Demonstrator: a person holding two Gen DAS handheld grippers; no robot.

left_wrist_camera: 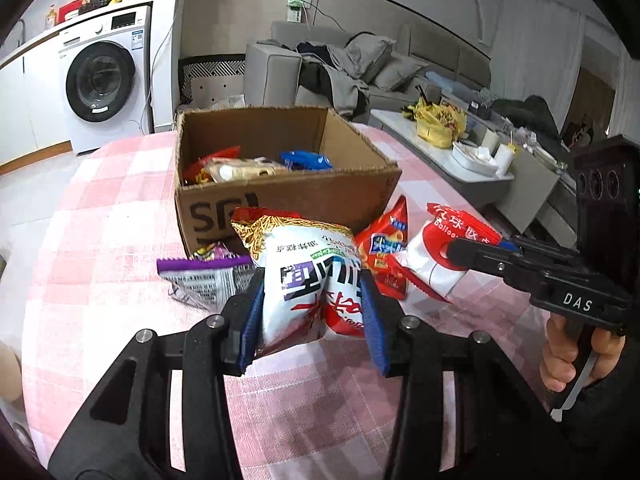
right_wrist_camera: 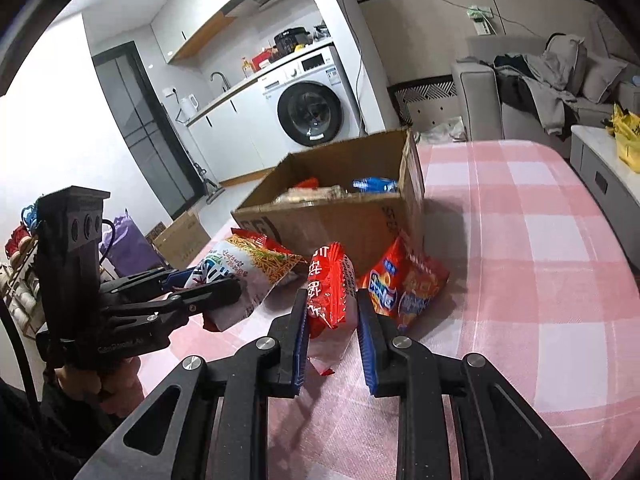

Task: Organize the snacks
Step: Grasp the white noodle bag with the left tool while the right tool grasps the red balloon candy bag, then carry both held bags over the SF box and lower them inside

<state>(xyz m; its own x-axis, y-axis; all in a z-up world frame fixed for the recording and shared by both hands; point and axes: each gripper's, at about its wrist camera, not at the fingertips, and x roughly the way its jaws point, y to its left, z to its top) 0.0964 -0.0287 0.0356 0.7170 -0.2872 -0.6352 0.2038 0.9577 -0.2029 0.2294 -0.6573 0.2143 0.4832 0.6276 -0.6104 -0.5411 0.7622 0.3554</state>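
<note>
Pink checked cloth covers the surface (left_wrist_camera: 100,240), with a washer (left_wrist_camera: 102,80) and a grey sofa (left_wrist_camera: 400,60) behind it. An open box (left_wrist_camera: 288,196) stands on the cloth; a few snack packs lie in it, a blue one (left_wrist_camera: 306,160) among them.

In front of the box, the left tongs (left_wrist_camera: 312,312) are clenched on a white noodle bag (left_wrist_camera: 304,276), blue pads (left_wrist_camera: 252,320) pressing both its sides and its lower end lifted off the cloth. Just left of that bag a purple pack (left_wrist_camera: 204,276) lies flat. To its right an orange pack (left_wrist_camera: 386,252) leans against the box.

The right tongs (right_wrist_camera: 332,328) are clamped on a red-and-white pack (right_wrist_camera: 330,292), held upright on its narrow edge just beside the orange pack. In the left view the same pack (left_wrist_camera: 432,256) sits at the tip of those tongs, with a hand (left_wrist_camera: 568,356) on the trigger grip below.
</note>
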